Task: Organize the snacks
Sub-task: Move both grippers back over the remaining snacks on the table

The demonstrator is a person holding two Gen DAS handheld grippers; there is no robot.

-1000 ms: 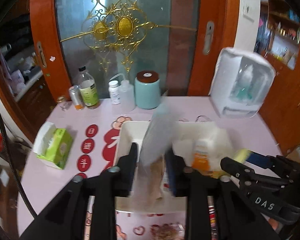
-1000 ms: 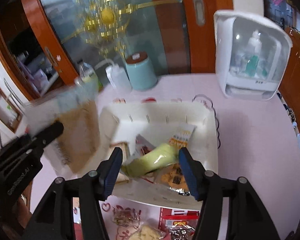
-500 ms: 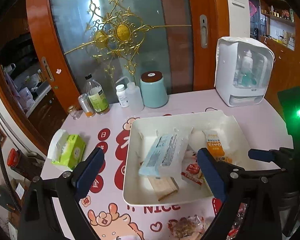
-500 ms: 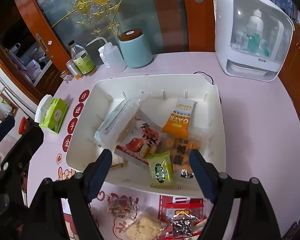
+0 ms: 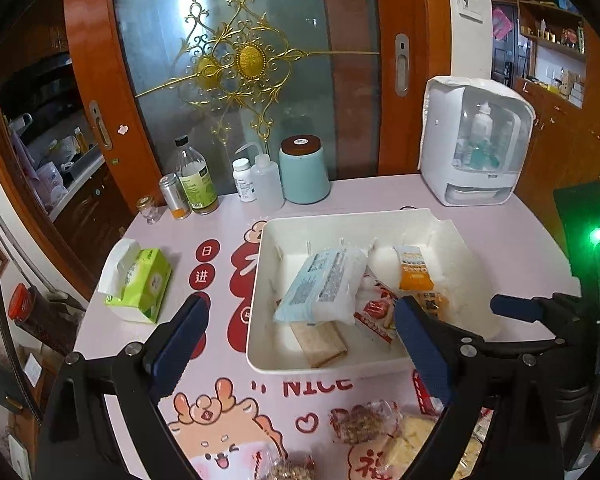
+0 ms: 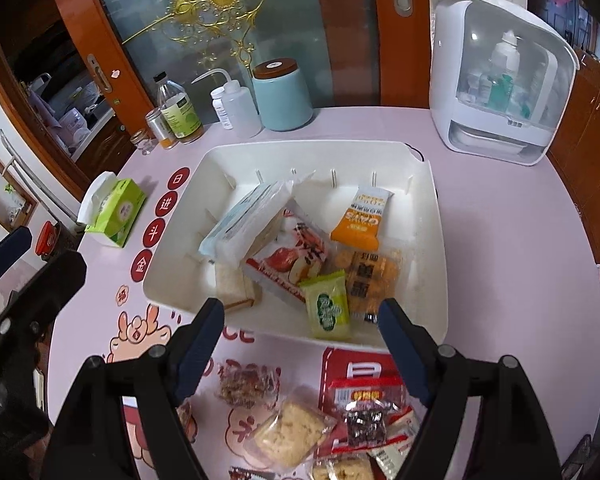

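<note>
A white bin on the pink table holds several snack packs: a clear and blue pack, a red pack, an orange oat bar, a green pack and a dark orange pack. My left gripper is open and empty, above the bin's near edge. My right gripper is open and empty, over the bin's near rim. Loose snacks lie on the table in front of the bin.
A green tissue pack lies left of the bin. Bottles, a teal canister and a white cabinet box stand at the back. A glass door is behind the table.
My left gripper let go of the clear and blue pack, which now lies in the bin. My right gripper released the green pack there. Both opened wide and pulled back.
</note>
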